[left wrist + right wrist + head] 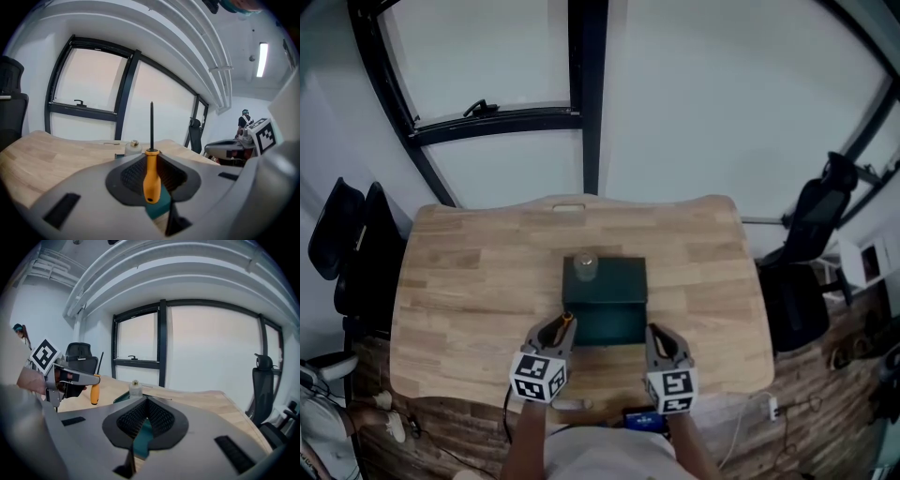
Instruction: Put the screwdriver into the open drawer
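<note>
A screwdriver (151, 180) with an orange handle and a thin black shaft stands upright between the jaws of my left gripper (151, 158), which is shut on the handle. In the head view the left gripper (556, 334) hovers at the front left corner of the dark green drawer box (606, 277), whose drawer (607, 325) is pulled open toward me. My right gripper (660, 341) is at the drawer's front right corner. Its jaws (146, 401) are shut with nothing between them. The right gripper view also shows the screwdriver (95, 393) at the left.
A small clear bottle (585, 267) stands on top of the box. The box rests on a wooden table (469, 281) in front of large windows. Black office chairs (347, 244) stand at both sides of the table. A person is in the far background of the left gripper view.
</note>
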Demonstrator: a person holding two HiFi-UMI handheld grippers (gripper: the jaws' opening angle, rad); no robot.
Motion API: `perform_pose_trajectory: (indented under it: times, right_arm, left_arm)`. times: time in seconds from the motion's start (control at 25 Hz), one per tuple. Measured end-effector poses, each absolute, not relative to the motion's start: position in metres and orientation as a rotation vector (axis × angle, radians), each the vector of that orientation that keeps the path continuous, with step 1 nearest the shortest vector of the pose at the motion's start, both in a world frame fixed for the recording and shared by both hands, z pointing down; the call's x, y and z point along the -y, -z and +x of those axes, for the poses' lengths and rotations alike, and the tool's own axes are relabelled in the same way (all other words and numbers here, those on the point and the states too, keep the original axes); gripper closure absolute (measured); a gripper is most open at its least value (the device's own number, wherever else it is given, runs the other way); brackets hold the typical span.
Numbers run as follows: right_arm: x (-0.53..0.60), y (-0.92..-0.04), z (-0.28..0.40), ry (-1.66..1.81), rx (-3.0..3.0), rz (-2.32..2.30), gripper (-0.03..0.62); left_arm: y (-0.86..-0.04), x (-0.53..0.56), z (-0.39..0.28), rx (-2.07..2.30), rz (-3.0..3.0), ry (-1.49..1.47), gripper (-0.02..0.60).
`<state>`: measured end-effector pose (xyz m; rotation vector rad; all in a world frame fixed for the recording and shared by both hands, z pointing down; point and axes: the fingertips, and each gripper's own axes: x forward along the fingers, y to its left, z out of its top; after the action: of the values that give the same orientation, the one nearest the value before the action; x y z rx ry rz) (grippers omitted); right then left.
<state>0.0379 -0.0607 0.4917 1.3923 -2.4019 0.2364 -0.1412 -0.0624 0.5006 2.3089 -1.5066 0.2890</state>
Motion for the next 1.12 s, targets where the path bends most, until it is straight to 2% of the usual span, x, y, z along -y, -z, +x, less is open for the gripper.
perform_pose_trajectory:
  times: [1.12]
  right_arm:
    - [0.089, -0.507, 0.032, -0.281, 2.424, 1.413, 0.595]
  left_arm:
    - [-0.525, 0.081, -0.135, 1.481, 2.311, -0.408, 0.511]
